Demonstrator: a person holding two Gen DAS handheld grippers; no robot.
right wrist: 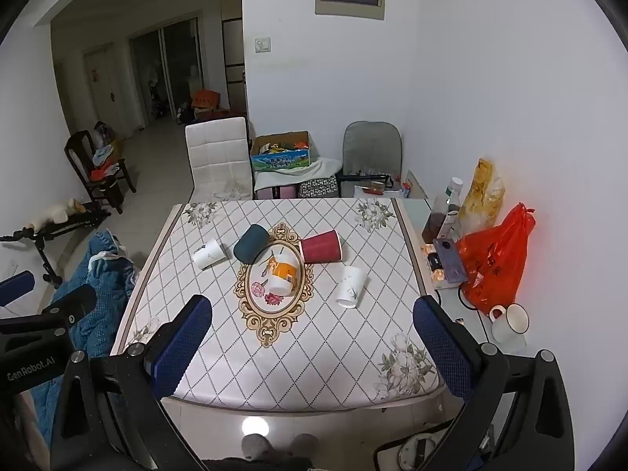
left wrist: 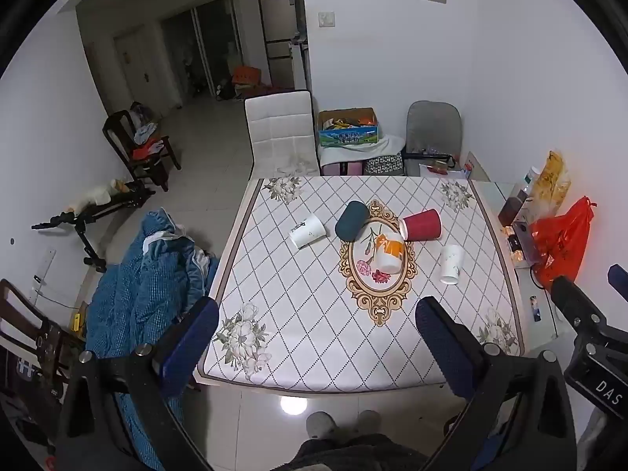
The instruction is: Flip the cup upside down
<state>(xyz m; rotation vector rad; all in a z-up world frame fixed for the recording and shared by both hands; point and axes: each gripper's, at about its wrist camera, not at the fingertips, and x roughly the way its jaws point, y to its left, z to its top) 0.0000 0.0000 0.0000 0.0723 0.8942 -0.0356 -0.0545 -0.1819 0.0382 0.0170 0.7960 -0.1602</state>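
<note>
Several cups lie on their sides on the patterned table: a white cup at left, a dark teal cup, a red cup, an orange-and-white cup in the middle, and a white cup at right. My left gripper is open and empty, held above the near table edge. My right gripper is open and empty, beside it to the right. Both are well short of the cups.
A white chair stands at the far table edge. A side shelf at right holds an orange bag, bottles and a white mug. A blue blanket lies left of the table. My feet are below.
</note>
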